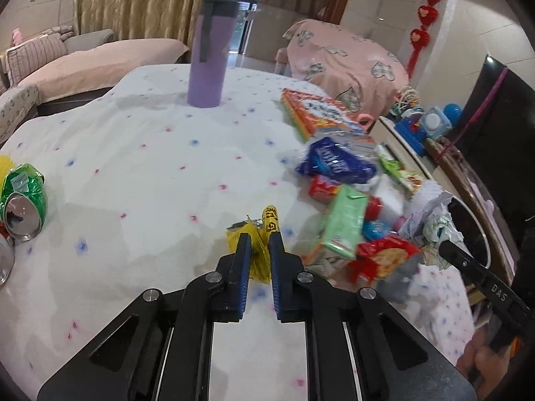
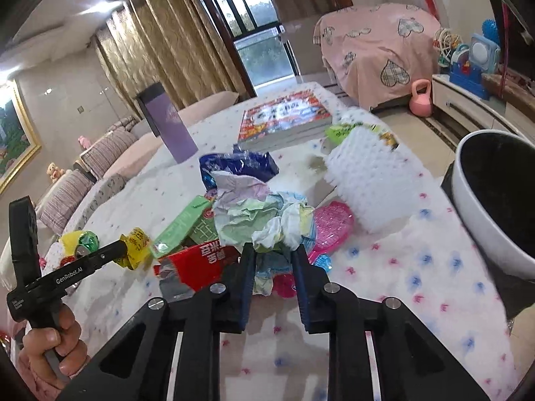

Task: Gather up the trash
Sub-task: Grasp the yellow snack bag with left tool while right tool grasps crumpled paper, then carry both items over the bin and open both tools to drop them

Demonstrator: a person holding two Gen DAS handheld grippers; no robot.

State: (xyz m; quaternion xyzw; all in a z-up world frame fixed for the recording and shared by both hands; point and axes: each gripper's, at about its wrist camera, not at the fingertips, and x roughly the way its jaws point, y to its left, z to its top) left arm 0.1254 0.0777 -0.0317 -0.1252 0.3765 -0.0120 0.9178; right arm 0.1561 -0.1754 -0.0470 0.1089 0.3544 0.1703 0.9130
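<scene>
The yellow wrapper (image 1: 259,250) sits low in the centre of the left wrist view, pinched between the narrow jaws of the left gripper (image 1: 260,245), its rolled end with black print poking up and away past the fingertips, so its long axis runs roughly along the fingers. In the right wrist view the crumpled paper wad (image 2: 264,220), pale green, white and lilac, fills the middle of the frame and is squeezed at its lower edge by the right gripper (image 2: 274,250), whose jaws have closed in against it. The relation that matters for the coming move, as I judge it, is the bin (image 2: 495,197): its white rim and dark inside lie at the right edge of the right wrist view, just beside the table's edge, so the right hand's load is much the nearer, and the left one must cross the pile to reach it. Around the wad lie a green carton (image 2: 187,227), a red packet (image 2: 200,264) with white Korean-looking characters that I cannot read surely, a blue foil bag (image 2: 240,165) and a pink brush (image 2: 329,225). The left gripper's arm, seen at lower left of that view, reads "GenRobot.AI". A crushed green can (image 1: 23,197) lies at the left edge of the left wrist view, on the flowered tablecloth (image 1: 150,167).
</scene>
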